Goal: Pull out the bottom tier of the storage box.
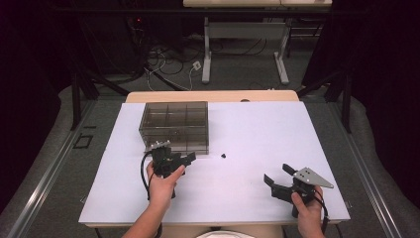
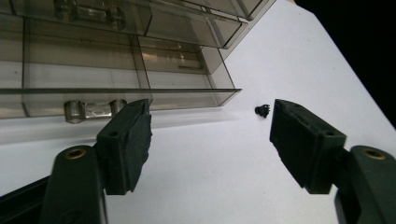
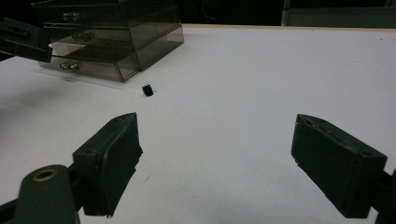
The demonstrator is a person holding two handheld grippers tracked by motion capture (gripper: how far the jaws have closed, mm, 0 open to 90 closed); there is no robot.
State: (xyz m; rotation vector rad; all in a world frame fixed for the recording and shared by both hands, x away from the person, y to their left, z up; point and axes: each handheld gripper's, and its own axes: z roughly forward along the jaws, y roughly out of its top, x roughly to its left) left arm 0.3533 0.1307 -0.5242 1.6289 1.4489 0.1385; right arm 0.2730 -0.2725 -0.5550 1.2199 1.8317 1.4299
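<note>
Small black part (image 1: pixel 224 155) lies on bare tabletop (image 1: pixel 257 129) just right of drawer box (image 1: pixel 174 127). Left hand-held gripper (image 1: pixel 187 159) released beside box front; right hand-held gripper (image 1: pixel 277 181) released, well apart. Left gripper view reveals drawer handles (image 2: pixel 93 110).

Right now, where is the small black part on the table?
In the high view, the small black part lies loose on the white table, just right of the clear drawer box and ahead of the left tool.
</note>
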